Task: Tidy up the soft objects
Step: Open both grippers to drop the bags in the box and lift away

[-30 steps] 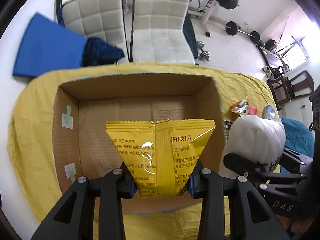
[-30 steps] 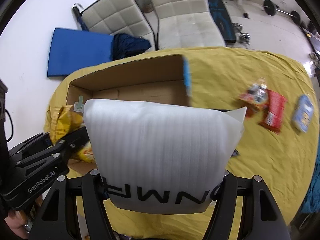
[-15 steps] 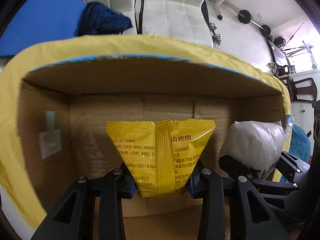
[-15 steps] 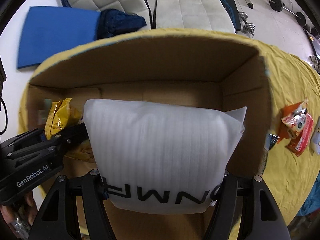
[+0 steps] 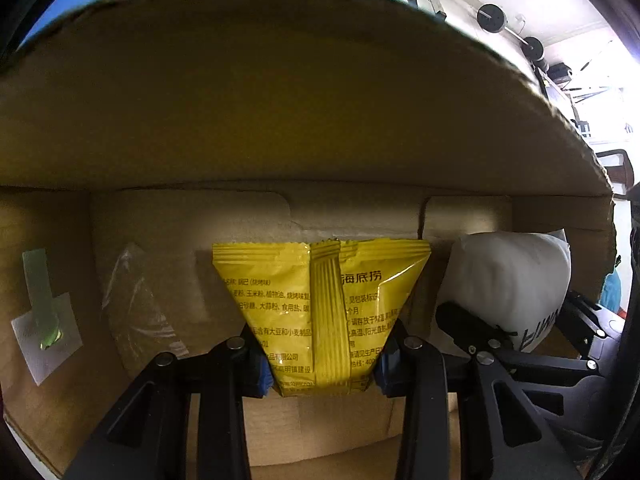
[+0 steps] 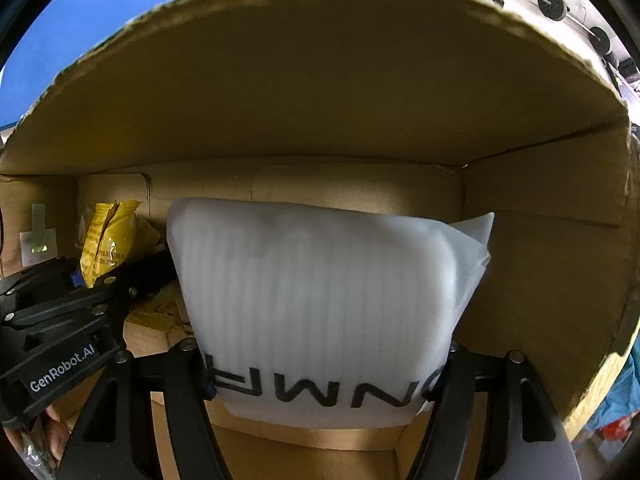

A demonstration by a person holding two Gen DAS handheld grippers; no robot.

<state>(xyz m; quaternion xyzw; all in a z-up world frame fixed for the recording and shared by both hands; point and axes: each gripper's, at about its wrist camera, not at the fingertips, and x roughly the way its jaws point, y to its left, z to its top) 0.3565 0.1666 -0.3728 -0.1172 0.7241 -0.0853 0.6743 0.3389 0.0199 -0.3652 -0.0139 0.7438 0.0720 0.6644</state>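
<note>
My left gripper (image 5: 322, 364) is shut on a yellow snack packet (image 5: 320, 304) and holds it deep inside the open cardboard box (image 5: 280, 100), close to the box floor. My right gripper (image 6: 324, 376) is shut on a white foam pouch with black letters (image 6: 324, 304), also inside the box (image 6: 320, 92), to the right of the packet. The pouch shows in the left wrist view (image 5: 508, 280). The packet (image 6: 112, 240) and the left gripper (image 6: 76, 312) show at the left of the right wrist view.
A taped label (image 5: 44, 320) sticks to the box's left wall. A clear plastic piece (image 5: 140, 308) lies on the box floor left of the packet. White chairs, a blue mat (image 6: 80, 28) and barbell weights (image 5: 492, 18) lie beyond the box rim.
Both grippers have moved forward and down into the box with their loads. The box walls now fill both views and the table is almost out of sight.
</note>
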